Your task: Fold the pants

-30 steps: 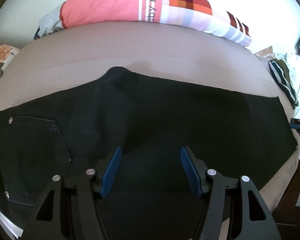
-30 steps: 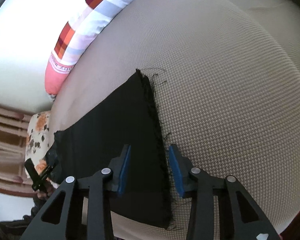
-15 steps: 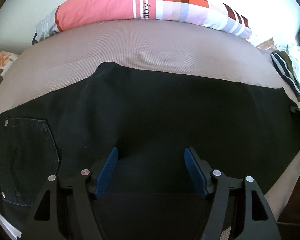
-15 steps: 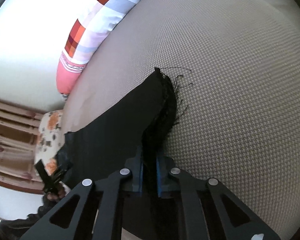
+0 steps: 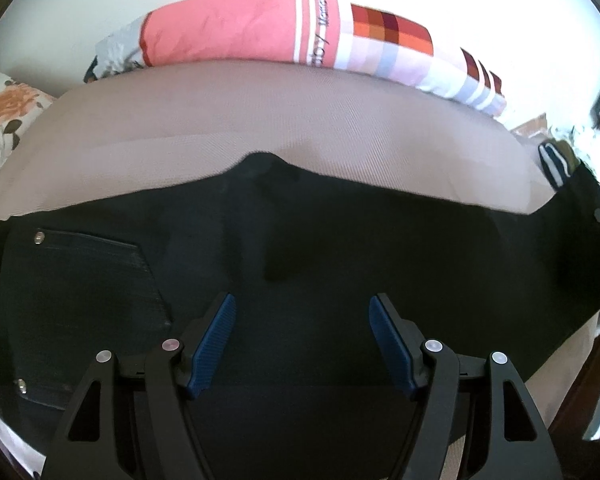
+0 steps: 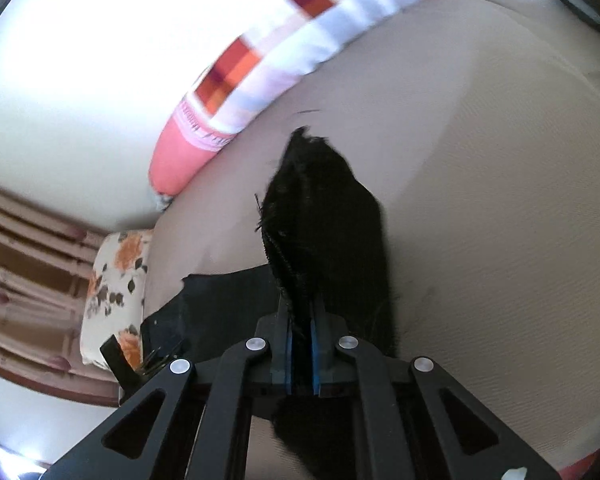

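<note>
Lying flat across the bed (image 5: 300,120), the pants (image 5: 340,248) are stretching from 9 o'clock to 3 o'clock in the left wrist view. A back pocket (image 5: 80,280) with small metal studs is showing at 8 o'clock. The far tip of the leg, at 3 o'clock, is lifting off the bed.

The left hand-held gripper (image 5: 302,340) is hanging over the middle of the pants at 6 o'clock. Its jaws are standing wide apart and are gripping nothing. The blue pads (image 5: 214,344) are sitting above the dark cloth.

The right hand-held gripper (image 6: 300,354) is clenched on the leg end of the pants (image 6: 324,216). The frayed hem is sticking up between its two blue pads at 6 o'clock and is pointing toward 12 o'clock. The rest of the pants is lying on the bed toward 8 o'clock in this view.

A long pillow (image 5: 260,36) in pink with checks and stripes is resting along the far edge of the bed at 12 o'clock. A flower cushion (image 5: 4,120) is sitting at 10 o'clock. Some striped clothes (image 5: 552,160) are lying at 2 o'clock, near the bed's edge.
</note>
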Motion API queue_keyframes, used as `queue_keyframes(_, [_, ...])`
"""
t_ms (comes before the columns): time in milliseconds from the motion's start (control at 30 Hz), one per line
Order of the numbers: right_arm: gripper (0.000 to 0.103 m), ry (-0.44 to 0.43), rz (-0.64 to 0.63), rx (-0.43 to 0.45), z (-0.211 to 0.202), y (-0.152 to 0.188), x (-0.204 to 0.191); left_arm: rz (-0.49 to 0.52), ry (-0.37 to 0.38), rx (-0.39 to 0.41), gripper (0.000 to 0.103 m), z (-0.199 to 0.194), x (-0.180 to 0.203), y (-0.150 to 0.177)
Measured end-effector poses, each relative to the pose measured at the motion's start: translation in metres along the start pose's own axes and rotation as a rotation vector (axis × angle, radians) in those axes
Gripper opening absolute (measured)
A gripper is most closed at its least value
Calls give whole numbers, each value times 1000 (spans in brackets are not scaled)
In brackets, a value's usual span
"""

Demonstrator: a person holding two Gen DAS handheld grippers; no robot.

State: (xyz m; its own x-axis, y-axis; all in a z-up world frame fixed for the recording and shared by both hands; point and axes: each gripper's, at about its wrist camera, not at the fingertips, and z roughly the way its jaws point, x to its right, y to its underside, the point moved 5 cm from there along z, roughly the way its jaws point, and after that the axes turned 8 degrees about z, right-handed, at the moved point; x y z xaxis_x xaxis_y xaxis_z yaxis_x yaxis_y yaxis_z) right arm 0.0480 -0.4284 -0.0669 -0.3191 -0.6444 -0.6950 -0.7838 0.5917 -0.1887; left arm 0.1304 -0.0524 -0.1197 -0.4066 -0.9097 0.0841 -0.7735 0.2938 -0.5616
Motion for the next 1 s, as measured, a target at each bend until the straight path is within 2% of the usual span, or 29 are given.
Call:
queue_keyframes(167, [7, -28, -67, -61, 51, 19, -63, -24, 3, 38, 70, -19, -19, 3])
queue_keyframes(367, [7, -3, -181, -171, 132, 36, -121, -70, 3, 77, 70, -41, -48, 7])
queue_keyframes(567, [7, 27, -300, -287, 212, 64, -165, -112, 10, 105, 70, -55, -69, 11])
queue_keyframes(733, [7, 80, -384, -356, 258, 99, -181, -125, 35, 106, 70, -58, -79, 15])
queue_keyframes(833, [15, 109, -405, -387, 276, 113, -180, -123, 61, 102, 70, -58, -79, 16])
queue_keyframes(867, [26, 79, -393, -392, 276, 115, -183, -127, 78, 99, 70, -57, -78, 16])
queue_keyframes(933, [35, 43, -364, -408, 269, 115, -187, -138, 117, 87, 70, -55, -76, 16])
queue_keyframes(1000, [35, 33, -367, -380, 255, 113, -188, -155, 174, 73, 70, -54, -72, 15])
